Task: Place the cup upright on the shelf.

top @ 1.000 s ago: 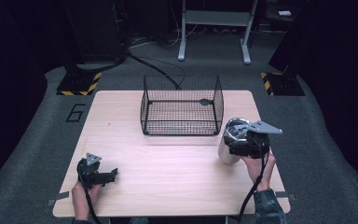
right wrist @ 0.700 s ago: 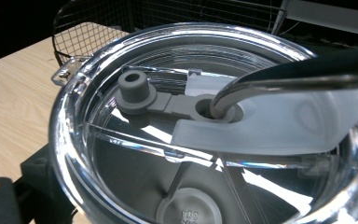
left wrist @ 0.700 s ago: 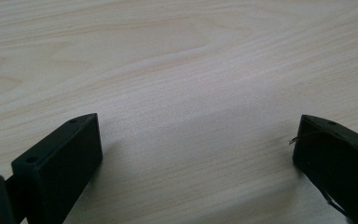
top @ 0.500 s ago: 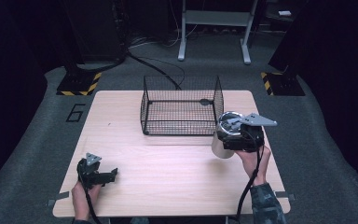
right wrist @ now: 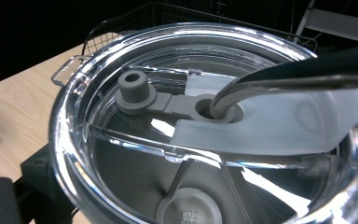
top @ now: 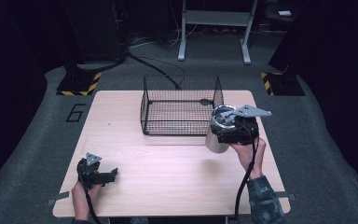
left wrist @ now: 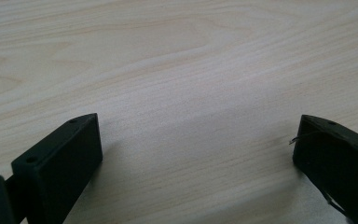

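A pale wooden tabletop (top: 168,163) is set on grey carpet (top: 37,140) in a dark room.
Black-and-yellow hazard-striped plates (top: 80,85) are seen at both far corners, a "6" (top: 76,112) is marked on the floor, and a grey metal stand (top: 214,28) and black cables (top: 154,65) are lit beyond.

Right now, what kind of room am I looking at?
Probably a lab or test studio: a lone wooden table on grey carpet, yellow-black hazard-striped blocks on the floor, dark surroundings, and a metal stand behind.

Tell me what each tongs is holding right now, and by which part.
Right tongs grip the steel tumbler high on its side, by the lidded rim. Left tongs hold nothing, jaws apart over the table.
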A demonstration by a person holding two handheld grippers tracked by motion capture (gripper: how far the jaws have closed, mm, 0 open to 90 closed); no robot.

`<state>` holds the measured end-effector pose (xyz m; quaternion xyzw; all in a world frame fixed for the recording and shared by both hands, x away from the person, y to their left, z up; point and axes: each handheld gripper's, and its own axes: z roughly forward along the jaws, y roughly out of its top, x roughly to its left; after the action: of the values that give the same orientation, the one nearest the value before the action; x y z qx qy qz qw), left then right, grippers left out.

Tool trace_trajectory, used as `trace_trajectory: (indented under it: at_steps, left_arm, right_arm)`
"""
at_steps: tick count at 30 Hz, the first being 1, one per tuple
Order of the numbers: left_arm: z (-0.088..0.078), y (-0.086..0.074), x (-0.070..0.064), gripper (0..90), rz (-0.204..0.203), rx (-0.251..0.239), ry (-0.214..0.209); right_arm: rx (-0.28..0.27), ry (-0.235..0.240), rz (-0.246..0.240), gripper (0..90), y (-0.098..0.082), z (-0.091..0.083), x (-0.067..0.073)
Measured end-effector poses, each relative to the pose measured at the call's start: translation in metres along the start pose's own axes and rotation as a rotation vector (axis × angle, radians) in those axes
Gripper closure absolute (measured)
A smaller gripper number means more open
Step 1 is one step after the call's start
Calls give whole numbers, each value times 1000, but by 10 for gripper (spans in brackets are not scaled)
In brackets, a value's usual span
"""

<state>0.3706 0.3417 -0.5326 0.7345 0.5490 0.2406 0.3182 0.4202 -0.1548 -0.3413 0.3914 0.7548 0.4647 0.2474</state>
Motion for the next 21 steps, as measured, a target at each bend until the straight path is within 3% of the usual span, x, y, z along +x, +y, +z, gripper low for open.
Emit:
trace_trajectory:
  at_steps: [10,21]
  left_arm:
    - [0,0,0,11,-1,-1,0]
    - [0,0,0,11,0,-1,0]
  right_arm:
    - [-7,30,-8,36,19,6,2]
    - [-9,48,-36,37,60,19,6]
